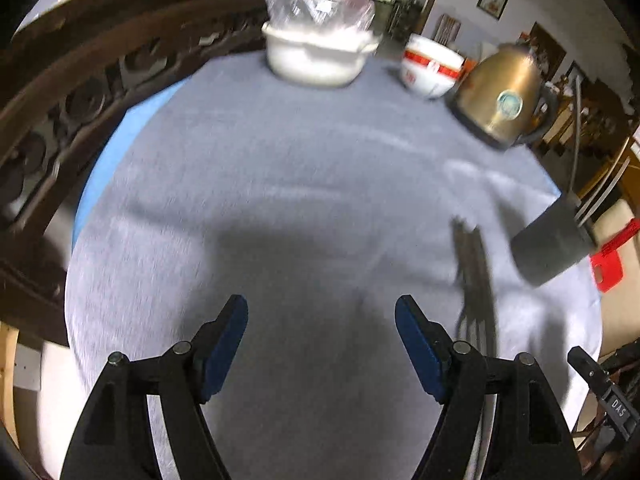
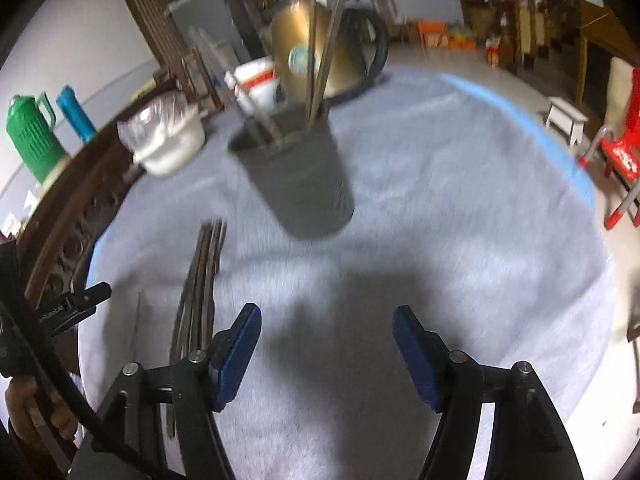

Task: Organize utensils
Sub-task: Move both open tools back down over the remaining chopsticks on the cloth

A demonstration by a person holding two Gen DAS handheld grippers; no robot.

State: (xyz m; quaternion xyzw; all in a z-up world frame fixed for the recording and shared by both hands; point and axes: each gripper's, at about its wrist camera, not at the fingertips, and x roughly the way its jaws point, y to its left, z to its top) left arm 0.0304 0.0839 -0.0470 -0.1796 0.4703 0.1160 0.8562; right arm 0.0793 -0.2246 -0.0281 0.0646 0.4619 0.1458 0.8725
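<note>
Now, your left fingers (image 1: 320, 350): wide apart, holding nothing.
Your right fingers (image 2: 326, 354): wide apart, empty.
Utensils (image 2: 202, 280): flat on the grey surface (image 2: 440, 200), beside the holder (image 2: 304, 176).

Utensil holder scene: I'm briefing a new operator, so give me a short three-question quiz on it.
1. True or false: the grey utensil holder already holds some utensils.
2. Where do the loose chopsticks lie: A) on the grey cloth, B) in the white bowl, C) in the right gripper?
3. Is anything between the fingers of the left gripper?

Key: 1 true; 2 A; 3 no, it is open and empty.
</note>
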